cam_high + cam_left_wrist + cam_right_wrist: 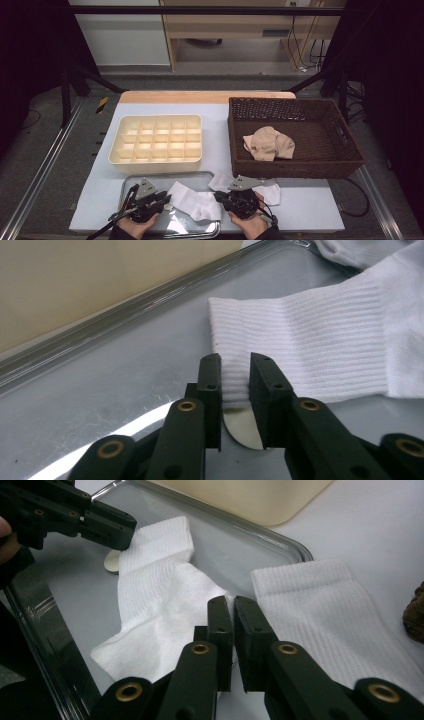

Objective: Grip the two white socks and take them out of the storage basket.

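Low in the frame's middle, a soft white ribbed sock (192, 204) lies on a shiny metal tray (131, 181). Left gripper (235, 372) jaws pinch its cuff; right gripper (233, 611) jaws nearly shut on its toe.

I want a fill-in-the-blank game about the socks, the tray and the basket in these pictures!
1. The white sock held by both grippers lies on a shiny metal ____.
2. The left gripper grips that sock by its ribbed ____.
3. The beige socks lie inside the brown wicker ____.
4. The cream organizer box has many compartments, and all of them are ____.

Missing words: tray; cuff; basket; empty
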`<action>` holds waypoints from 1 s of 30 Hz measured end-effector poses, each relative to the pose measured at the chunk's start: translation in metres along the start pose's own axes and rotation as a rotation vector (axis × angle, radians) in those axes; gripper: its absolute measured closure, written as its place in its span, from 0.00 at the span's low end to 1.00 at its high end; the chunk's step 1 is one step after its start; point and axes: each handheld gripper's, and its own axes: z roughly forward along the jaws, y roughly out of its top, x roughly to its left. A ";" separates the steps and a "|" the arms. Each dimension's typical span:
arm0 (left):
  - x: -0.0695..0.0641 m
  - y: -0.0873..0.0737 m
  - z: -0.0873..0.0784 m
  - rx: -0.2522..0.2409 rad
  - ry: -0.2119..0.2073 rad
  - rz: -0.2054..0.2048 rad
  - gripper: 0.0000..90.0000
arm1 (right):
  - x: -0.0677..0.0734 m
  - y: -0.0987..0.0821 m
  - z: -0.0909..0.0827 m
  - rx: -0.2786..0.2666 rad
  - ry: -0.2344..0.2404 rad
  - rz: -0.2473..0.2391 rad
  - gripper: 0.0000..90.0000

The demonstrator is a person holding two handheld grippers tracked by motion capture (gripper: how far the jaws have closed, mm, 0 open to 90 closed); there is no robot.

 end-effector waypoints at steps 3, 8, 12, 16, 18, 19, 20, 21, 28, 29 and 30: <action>0.000 0.000 0.000 0.005 -0.004 -0.007 0.90 | 0.000 0.002 -0.001 0.000 0.003 -0.003 0.97; -0.001 0.000 -0.002 0.007 0.003 0.000 0.94 | 0.013 0.022 -0.004 -0.052 -0.001 -0.053 0.97; -0.002 0.000 -0.003 0.010 0.004 0.001 0.95 | 0.032 0.026 0.011 -0.022 0.035 -0.105 0.97; -0.003 -0.001 -0.005 0.012 0.013 0.009 0.95 | 0.041 0.019 0.027 0.032 0.056 -0.133 0.96; -0.003 -0.001 -0.006 0.013 0.014 0.015 0.95 | 0.044 0.011 0.041 0.077 0.065 -0.135 0.95; -0.003 -0.001 -0.006 0.013 0.014 0.015 0.95 | 0.044 0.011 0.041 0.077 0.065 -0.135 0.95; -0.003 -0.001 -0.006 0.013 0.017 0.017 0.95 | 0.045 0.009 0.044 0.087 0.067 -0.138 0.94; -0.004 -0.001 -0.007 0.014 0.021 0.020 0.95 | 0.046 0.007 0.048 0.093 0.066 -0.146 0.92; -0.004 -0.002 -0.007 0.020 0.026 0.031 0.95 | 0.044 0.013 0.035 0.057 0.100 -0.138 0.84; -0.004 -0.002 -0.007 0.021 0.025 0.032 0.95 | 0.043 0.015 0.030 0.044 0.097 -0.139 0.84; -0.004 -0.002 -0.007 0.022 0.020 0.027 0.95 | 0.036 0.020 0.019 0.004 0.080 -0.122 0.84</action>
